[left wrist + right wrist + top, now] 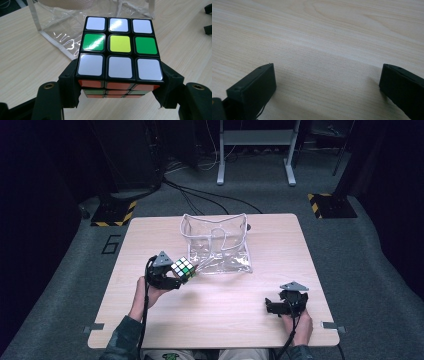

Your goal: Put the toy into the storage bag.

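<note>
Currently left gripper clamped on cube by lower layers only, cube held above table beside bag. Risk: shallow grip, cube tips or slips; may snag bag rim. Right gripper jaws apart, idle on table.

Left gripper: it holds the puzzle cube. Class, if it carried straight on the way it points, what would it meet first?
Most likely the clear plastic bag, which lies just beyond the cube that the left gripper holds; how far off is unclear.
</note>
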Action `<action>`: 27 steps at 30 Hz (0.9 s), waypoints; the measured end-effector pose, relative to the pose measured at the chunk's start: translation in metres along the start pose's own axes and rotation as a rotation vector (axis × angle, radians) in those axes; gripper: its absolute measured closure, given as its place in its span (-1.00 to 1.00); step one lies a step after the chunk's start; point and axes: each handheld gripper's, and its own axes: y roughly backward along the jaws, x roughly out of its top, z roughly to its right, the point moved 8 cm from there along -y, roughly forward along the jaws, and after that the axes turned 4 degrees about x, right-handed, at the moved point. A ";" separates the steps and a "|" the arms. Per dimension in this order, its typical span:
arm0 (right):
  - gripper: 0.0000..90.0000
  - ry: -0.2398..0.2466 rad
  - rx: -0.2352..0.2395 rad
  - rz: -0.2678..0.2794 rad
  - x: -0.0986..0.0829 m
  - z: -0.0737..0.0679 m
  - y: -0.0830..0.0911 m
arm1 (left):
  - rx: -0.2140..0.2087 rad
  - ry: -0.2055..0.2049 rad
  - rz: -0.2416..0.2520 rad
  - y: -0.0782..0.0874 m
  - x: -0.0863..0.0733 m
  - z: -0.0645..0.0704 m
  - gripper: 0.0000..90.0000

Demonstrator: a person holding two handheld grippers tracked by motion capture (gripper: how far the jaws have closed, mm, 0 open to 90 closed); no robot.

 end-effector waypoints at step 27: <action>-1.00 0.003 0.000 0.002 0.000 0.000 0.000 | 0.003 0.022 -0.016 0.003 0.029 -0.016 -0.25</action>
